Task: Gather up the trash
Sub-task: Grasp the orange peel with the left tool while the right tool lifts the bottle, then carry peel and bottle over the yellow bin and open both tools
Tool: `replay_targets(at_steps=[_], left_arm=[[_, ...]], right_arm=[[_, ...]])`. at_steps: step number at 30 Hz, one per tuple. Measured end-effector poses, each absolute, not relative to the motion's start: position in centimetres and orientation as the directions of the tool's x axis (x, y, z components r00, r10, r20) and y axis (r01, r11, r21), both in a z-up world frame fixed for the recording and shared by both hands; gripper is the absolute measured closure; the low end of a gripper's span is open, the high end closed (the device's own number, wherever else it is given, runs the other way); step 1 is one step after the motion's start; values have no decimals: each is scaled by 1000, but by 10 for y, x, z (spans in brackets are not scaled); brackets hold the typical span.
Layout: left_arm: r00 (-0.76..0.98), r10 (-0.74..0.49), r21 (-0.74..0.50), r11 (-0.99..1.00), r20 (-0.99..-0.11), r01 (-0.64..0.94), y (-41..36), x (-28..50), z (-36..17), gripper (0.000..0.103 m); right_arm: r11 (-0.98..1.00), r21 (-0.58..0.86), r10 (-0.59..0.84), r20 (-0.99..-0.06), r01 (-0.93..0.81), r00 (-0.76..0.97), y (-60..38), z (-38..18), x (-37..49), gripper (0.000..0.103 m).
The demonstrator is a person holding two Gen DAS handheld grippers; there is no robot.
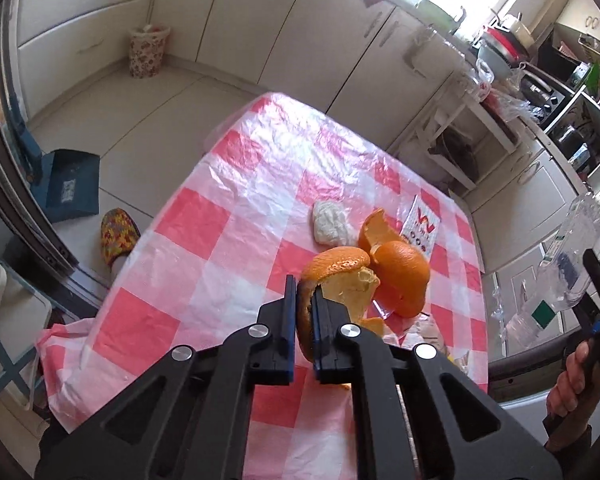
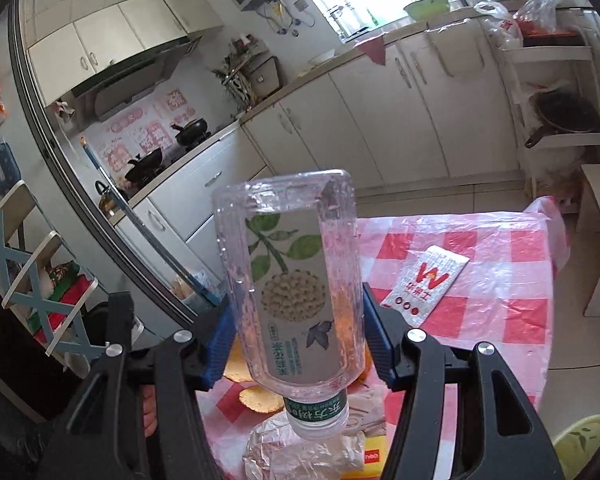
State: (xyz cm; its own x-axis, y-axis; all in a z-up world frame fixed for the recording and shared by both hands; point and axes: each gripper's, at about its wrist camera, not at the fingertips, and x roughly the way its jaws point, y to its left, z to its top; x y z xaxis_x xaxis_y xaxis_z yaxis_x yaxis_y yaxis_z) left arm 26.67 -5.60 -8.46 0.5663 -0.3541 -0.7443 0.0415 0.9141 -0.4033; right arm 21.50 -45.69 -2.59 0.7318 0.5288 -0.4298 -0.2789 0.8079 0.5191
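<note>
Two grippers loaded, left gripper (image 1: 302,300) pinching orange peel (image 1: 336,276), right gripper (image 2: 296,320) clamping plastic bottle (image 2: 288,280)

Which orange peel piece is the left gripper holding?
The near peel piece, pinched between the left gripper fingers. The other peel lies beyond it on the tablecloth.

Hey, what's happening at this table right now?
Someone is clearing trash off a checkered tablecloth. The left hand-held gripper is clamped on a piece of orange peel; the right hand-held gripper holds an empty plastic bottle. More peel, a crumpled tissue and a sachet remain.
</note>
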Motion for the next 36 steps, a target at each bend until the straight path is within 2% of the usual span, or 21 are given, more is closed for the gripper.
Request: replay_targets(at_steps=[5,10,14,20,22,25,31,33,34,36], left_arm=[[634,-392,-409,903,-666,128,-66,241,-29,97],[620,-499,-427,861,-606,276,-124,220,7,97],[550,-594,-444,805,-588,395,-192,201,15,97],[432,-665,-454,739,-610,497,-295,180,-3,97],[390,-665,-444,730,-637,520,-330,176,-17,97],[338,-641,-411,730,-689,546,-374,170,-45,97],[214,-561,-360,733,-800,578,-469,162,-116,96],[131,-525,-350,712,-841,608,-506,160,-142,81],[112,-505,-337,708,-856,621,-520,158,-152,78],[135,-455,-281,729,-880,624,-534,156,-162,57]], right_arm=[[874,468,362,-451,-129,816,-507,-24,175,46],[909,404,143,-539,105,830,-568,-50,135,46],[891,364,31,-642,270,766,-609,-89,116,46],[838,283,-30,-830,467,557,-652,-151,116,45],[797,272,-54,-858,540,511,-666,-160,109,39],[731,335,-72,-828,594,556,-683,-147,97,36],[736,415,-187,-636,535,749,-678,-77,78,27],[751,421,-216,-571,508,792,-674,-58,74,24],[760,416,-229,-548,499,805,-673,-52,73,24],[774,387,-263,-525,502,810,-670,-46,76,24]])
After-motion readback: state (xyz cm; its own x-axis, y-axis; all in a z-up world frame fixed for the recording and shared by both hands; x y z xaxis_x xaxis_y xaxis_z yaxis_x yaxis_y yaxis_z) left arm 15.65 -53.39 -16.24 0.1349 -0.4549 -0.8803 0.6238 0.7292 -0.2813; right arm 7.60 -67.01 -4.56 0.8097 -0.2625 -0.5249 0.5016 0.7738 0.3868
